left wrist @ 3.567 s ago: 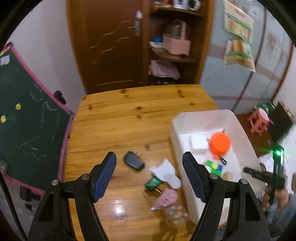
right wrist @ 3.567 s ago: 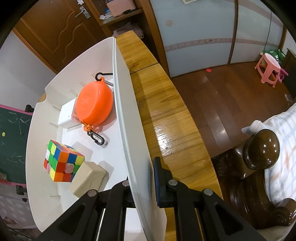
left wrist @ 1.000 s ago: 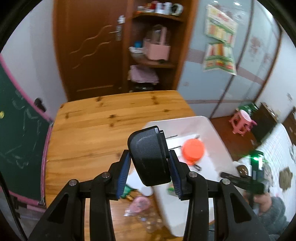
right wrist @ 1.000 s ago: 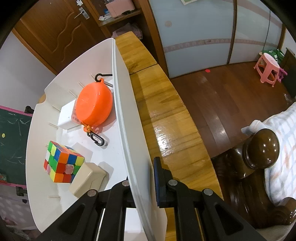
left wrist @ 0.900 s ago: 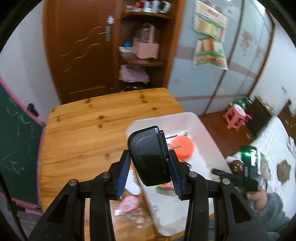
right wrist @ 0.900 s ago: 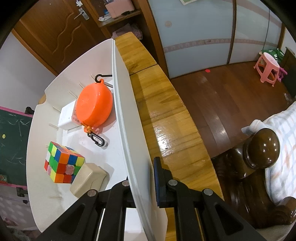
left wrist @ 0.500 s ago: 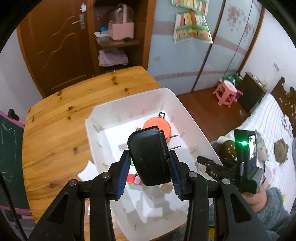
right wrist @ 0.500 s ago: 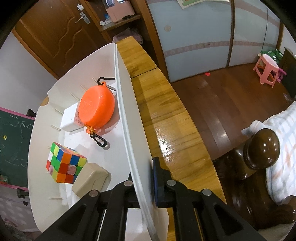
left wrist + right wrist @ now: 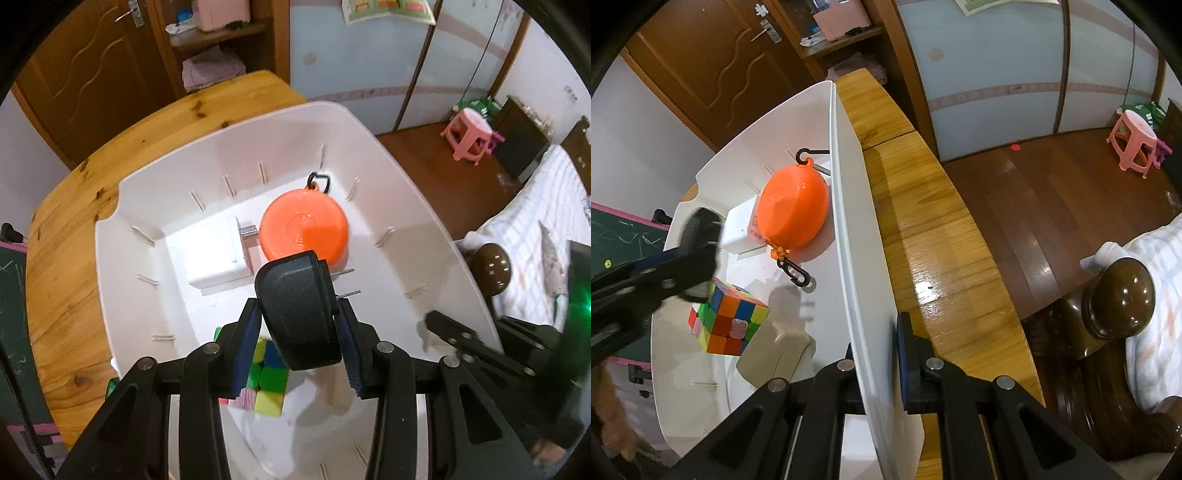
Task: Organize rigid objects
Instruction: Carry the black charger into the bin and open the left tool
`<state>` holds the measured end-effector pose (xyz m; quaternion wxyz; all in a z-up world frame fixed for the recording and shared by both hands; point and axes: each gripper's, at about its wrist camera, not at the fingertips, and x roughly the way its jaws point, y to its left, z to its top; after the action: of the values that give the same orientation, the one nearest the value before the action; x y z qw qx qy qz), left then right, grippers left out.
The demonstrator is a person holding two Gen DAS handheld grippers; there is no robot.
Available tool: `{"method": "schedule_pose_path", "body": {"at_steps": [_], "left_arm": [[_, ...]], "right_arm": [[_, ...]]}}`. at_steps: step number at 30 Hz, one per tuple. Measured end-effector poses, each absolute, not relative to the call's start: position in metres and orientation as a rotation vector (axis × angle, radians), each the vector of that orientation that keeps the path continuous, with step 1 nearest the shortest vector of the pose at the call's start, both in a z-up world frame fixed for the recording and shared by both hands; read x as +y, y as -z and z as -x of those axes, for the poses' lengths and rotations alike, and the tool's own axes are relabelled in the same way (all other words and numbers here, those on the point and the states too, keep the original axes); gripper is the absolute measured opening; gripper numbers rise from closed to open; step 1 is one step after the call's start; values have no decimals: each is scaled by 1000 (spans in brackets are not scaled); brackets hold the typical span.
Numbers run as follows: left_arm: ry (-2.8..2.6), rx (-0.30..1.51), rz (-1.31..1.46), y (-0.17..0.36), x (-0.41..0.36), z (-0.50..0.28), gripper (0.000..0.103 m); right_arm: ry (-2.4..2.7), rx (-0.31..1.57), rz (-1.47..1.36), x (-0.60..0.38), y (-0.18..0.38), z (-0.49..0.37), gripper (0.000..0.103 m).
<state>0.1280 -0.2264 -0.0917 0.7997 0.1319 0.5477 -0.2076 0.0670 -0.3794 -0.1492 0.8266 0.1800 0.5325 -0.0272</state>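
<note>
Black angular hand-held gripper frames, silver round screws, blue finger pads — a green indicator light

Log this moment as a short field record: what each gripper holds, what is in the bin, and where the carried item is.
left gripper: shut on black plug adapter
right gripper: shut on the side wall of the white bin
adapter position: held above the bin interior, not yet released
bin contents: orange round case, Rubik's cube, beige box, white box
bin support: wooden table
task state: adapter not yet in the bin
</note>
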Motion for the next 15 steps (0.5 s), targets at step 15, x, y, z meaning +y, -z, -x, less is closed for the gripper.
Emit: {"method": "schedule_pose_path", "body": {"at_steps": [15], "left_arm": [[395,1224,-318,108,-226,-132,77]], "right_arm": [[53,1133,-379,-378,150,-68,8]]}}
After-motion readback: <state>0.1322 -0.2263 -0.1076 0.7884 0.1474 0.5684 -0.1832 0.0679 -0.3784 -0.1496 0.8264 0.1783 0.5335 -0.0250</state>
